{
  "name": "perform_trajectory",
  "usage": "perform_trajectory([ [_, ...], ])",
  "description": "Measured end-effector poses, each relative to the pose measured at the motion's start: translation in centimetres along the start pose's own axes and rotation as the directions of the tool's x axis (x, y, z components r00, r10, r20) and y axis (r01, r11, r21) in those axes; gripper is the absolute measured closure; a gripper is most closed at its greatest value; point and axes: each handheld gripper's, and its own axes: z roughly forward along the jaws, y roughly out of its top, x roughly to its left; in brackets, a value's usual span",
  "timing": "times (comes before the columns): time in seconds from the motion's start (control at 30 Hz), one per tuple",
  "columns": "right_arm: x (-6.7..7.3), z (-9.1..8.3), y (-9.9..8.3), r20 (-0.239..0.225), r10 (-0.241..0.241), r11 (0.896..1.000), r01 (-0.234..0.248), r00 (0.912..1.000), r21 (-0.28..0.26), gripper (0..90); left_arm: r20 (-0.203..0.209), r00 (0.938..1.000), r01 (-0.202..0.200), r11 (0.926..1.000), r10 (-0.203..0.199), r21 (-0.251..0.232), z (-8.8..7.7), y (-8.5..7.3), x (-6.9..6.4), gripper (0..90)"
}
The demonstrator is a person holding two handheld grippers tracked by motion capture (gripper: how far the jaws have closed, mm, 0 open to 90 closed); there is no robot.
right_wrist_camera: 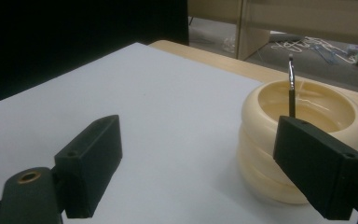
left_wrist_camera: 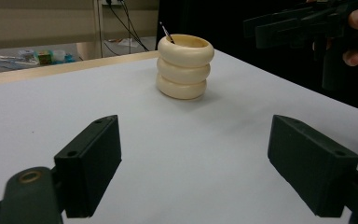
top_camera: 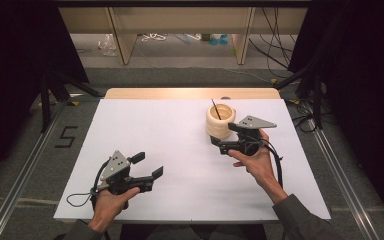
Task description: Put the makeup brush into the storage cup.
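A: On the white bench (top_camera: 180,150), where is the cream ringed holder (top_camera: 220,121)?
B: Far right, holding what seems a thin brush (top_camera: 215,109); right claw (top_camera: 223,138) beside it, left claw (top_camera: 149,164) near, both apart, empty.

The ribbed cream holder (left_wrist_camera: 185,66) looked smooth, faintly glossy plastic. The white table cover (top_camera: 180,150) was matt, its far edge (top_camera: 190,93) pale wood. Both grippers' jaws looked like matt black plastic.

High view looks down on the whole counter (top_camera: 145,130); both claw views sit low, sharing the cream pot (left_wrist_camera: 185,66), right's much closer.
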Motion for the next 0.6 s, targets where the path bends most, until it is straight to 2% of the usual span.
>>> perform_trajectory([
  [0.07, 0.4, -0.3, -0.3, -0.012, 0.014, 1.0, -0.013, 0.9998, 0.018, 16.5, -0.001, 1.0, 0.002, 1.0, -0.002, 0.0, 0.0, 0.0, 0.0, 17.0],
  [0.13, 0.4, -0.3, -0.4, -0.009, 0.0, 1.0, 0.0, 1.0, 0.004, 16.4, -0.002, 1.0, 0.001, 1.0, -0.001, 0.001, 0.0, 0.0, 0.0, 17.0],
  [0.17, 0.6, -0.4, -0.5, -0.023, 0.021, 0.999, -0.02, 0.9995, 0.026, 16.4, -0.002, 1.0, 0.001, 1.0, -0.001, 0.001, 0.0, 0.0, 0.0, 17.0],
  [0.57, 1.6, -1.1, -1.1, -0.035, 0.024, 1.0, -0.024, 0.9991, 0.003, 16.4, 0.001, 1.0, -0.002, 1.0, 0.002, 0.001, 0.0, 0.0, 0.0, 17.0],
  [0.6, 1.6, -1.3, -1.2, -0.03, 0.018, 1.0, -0.017, 0.9994, 0.017, 16.4, 0.001, 1.0, -0.002, 1.0, 0.002, 0.001, 0.0, 0.0, 0.0, 17.0],
])
